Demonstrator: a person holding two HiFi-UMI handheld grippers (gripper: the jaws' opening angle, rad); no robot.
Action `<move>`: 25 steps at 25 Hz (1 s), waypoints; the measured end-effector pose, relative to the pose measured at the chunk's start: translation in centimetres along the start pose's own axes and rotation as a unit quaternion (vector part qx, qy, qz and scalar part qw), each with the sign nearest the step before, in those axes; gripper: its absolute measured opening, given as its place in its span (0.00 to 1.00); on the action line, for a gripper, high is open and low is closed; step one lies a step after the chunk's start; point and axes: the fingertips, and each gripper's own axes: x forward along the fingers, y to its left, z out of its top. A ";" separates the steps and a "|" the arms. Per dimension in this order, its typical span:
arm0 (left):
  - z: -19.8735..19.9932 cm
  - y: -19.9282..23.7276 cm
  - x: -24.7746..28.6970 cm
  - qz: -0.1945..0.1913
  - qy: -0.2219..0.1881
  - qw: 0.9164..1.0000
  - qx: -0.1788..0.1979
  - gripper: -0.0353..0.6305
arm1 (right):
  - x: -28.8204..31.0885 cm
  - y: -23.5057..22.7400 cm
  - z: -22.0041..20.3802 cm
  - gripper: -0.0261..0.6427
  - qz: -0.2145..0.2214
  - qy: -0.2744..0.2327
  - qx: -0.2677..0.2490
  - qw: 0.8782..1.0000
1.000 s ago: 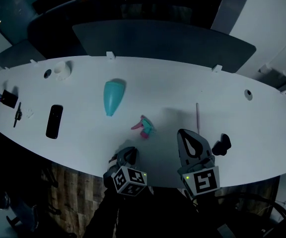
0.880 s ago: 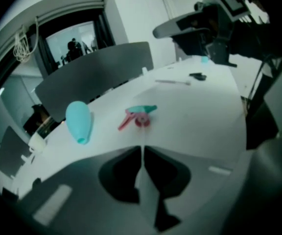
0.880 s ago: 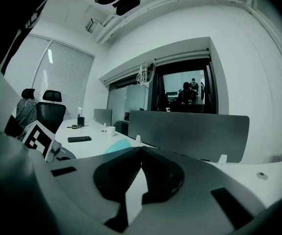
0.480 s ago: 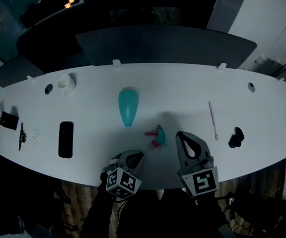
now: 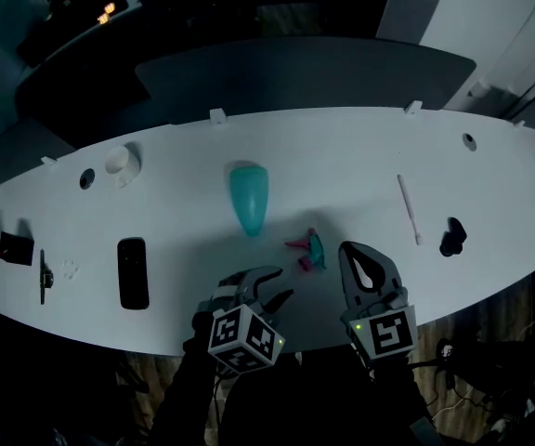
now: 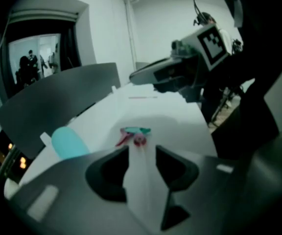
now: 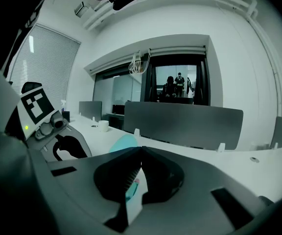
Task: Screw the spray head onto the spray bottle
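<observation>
Teal spray bottle (image 5: 249, 196) lies flat, narrow end toward the person.

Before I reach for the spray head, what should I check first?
1. Spray head free to grasp: ok. It lies alone on the table, and neither gripper touches it.
2. Left gripper ready: ok. Its jaws have just been opening, with nothing between them.
3. Left gripper lined up: ok. In its own view the spray head sits just beyond the gap.
4. Right gripper ready to grasp: not ok. Its jaws are shut and empty.
5. Spray bottle upright for screwing: not ok. It lies on its side, apart from the spray head.
6. Bottle neck thread clean: cannot tell.
</observation>
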 end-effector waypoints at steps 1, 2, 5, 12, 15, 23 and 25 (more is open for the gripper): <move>0.1 -0.4 0.7 -0.005 0.011 1.000 0.012 0.31 | -0.1 -0.1 0.0 0.04 -0.001 0.002 -0.002 1.000; -0.1 -0.7 1.6 -0.009 0.024 0.999 0.022 0.31 | -0.2 -0.2 -0.1 0.04 0.000 0.004 -0.004 1.000; -1.4 -1.1 3.7 -0.015 0.048 0.999 0.019 0.31 | -0.2 -0.5 -0.2 0.04 0.007 0.011 -0.007 1.000; -1.9 0.5 4.6 0.030 0.002 0.999 -0.013 0.09 | -0.1 -1.2 -0.8 0.04 0.021 0.023 -0.014 0.999; -1.9 0.6 4.4 0.027 -0.020 0.999 -0.019 0.09 | 0.1 -1.3 -1.2 0.04 0.025 0.027 -0.012 0.999; 1.1 2.1 -0.8 0.056 -0.128 0.990 0.010 0.08 | 0.2 0.0 -5.1 0.04 0.198 0.119 0.106 0.967; 1.5 2.3 -1.8 0.060 -0.138 0.988 0.028 0.08 | -0.1 0.8 -5.2 0.05 0.255 0.142 0.172 0.941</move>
